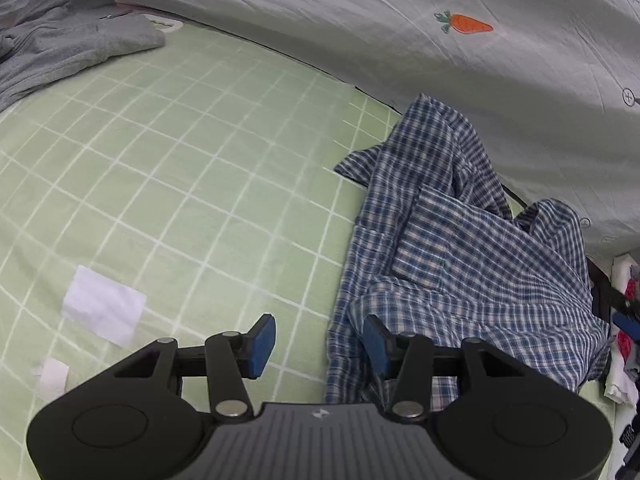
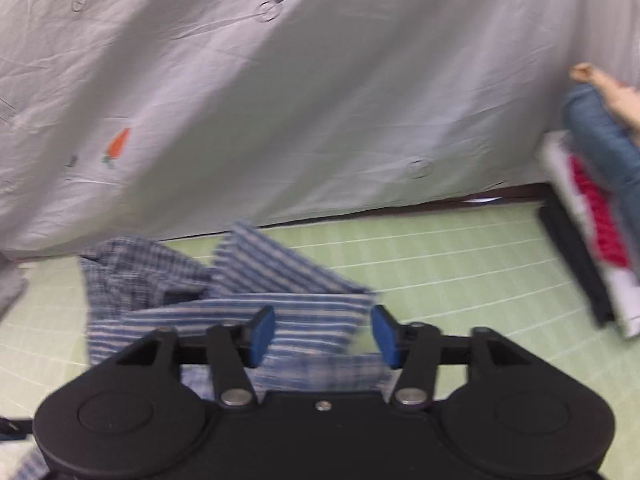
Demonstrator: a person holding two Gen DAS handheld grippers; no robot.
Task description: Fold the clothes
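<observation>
- Left wrist view: the left gripper (image 1: pixel 320 346) points down at a bed covered by a green checked sheet (image 1: pixel 180 168). Its blue pads stand spread apart with nothing pinched between them.
- A crumpled blue plaid shirt (image 1: pixel 460 248) lies just ahead and to the right of this gripper. The shirt's near edge runs under the right-hand pad; whether they touch cannot be told.
- Far ahead to the left sits a grey sweater (image 1: pixel 72 52). A white paper (image 1: pixel 104 306) lies near on the left. A pale hanging cloth with a carrot print (image 1: pixel 466 24) closes off the far side.
- Right wrist view, blurred: the right gripper (image 2: pixel 324 334) hovers over the same plaid shirt (image 2: pixel 240 304), spread wide, gripping nothing. The shirt lies directly ahead and below, bunched towards the left.
- Far to the right stands a stack of folded clothes (image 2: pixel 596 224).
- Judgement: the shirt is not yet flat. To fold it well, each gripper would likely pinch one outer edge or corner, then pull apart to smooth the cloth before folding.
</observation>
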